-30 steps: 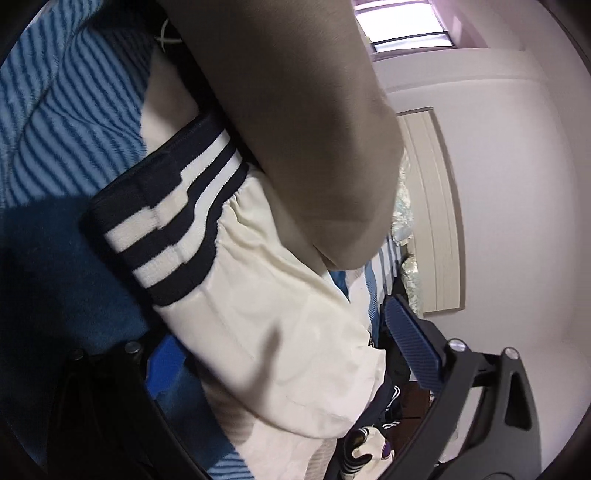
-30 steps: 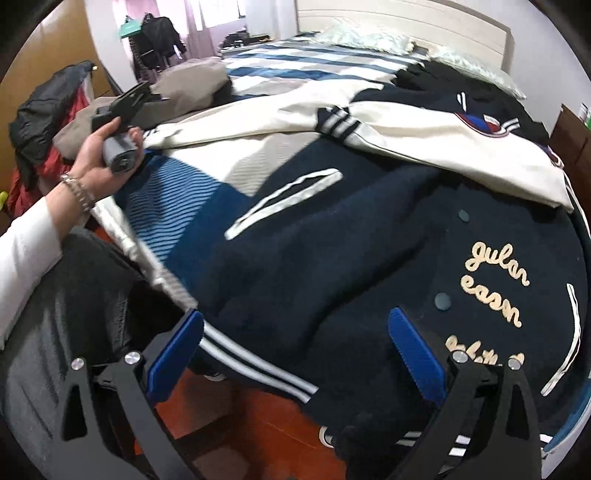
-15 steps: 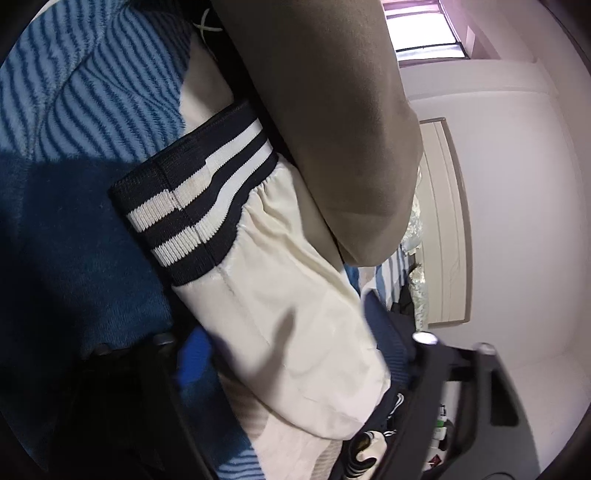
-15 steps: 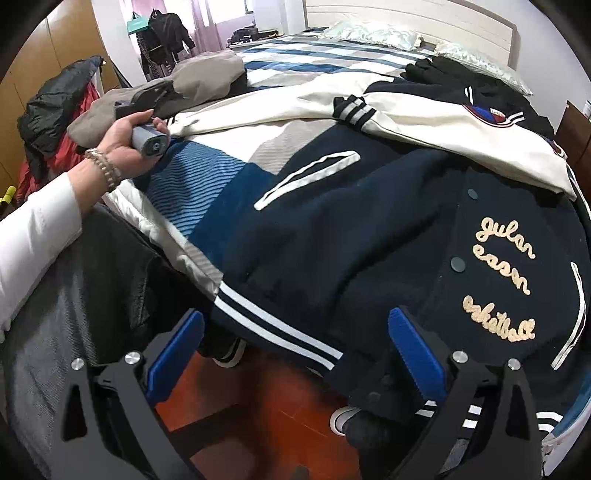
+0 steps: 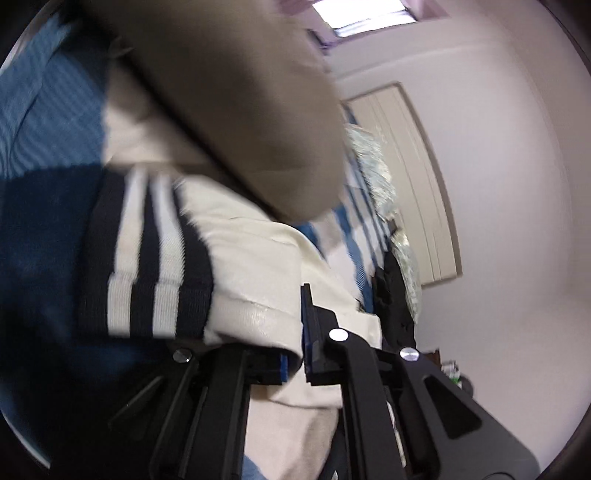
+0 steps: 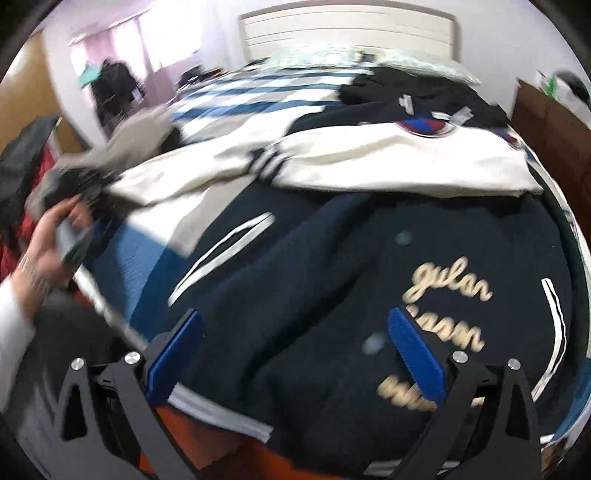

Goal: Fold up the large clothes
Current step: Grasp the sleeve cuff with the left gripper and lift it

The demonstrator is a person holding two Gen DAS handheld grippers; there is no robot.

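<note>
A navy varsity jacket (image 6: 332, 266) with cream sleeves and cream lettering lies spread on the bed. In the left wrist view its cream sleeve (image 5: 251, 266) ends in a navy cuff with white stripes (image 5: 147, 266). My left gripper (image 5: 293, 360) is shut on the cream sleeve, just behind the cuff. The right wrist view shows that same left gripper (image 6: 79, 186) in a hand at the far left, at the sleeve's end. My right gripper (image 6: 293, 350) stands open over the jacket's lower front, near its striped hem (image 6: 221, 410), with nothing pinched between the blue pads (image 6: 415, 354).
A taupe garment (image 5: 236, 110) lies over the sleeve's far side. The blue striped bedding (image 6: 258, 96), pillows and a cream headboard (image 6: 347, 33) lie beyond. Dark clothes (image 6: 424, 92) sit near the pillows. Orange floor (image 6: 192, 435) shows below the bed edge.
My left gripper's jaws closed onto the cream sleeve and lifted it a little. The right gripper moved in over the jacket's lower front, away from the floor at the bed edge.
</note>
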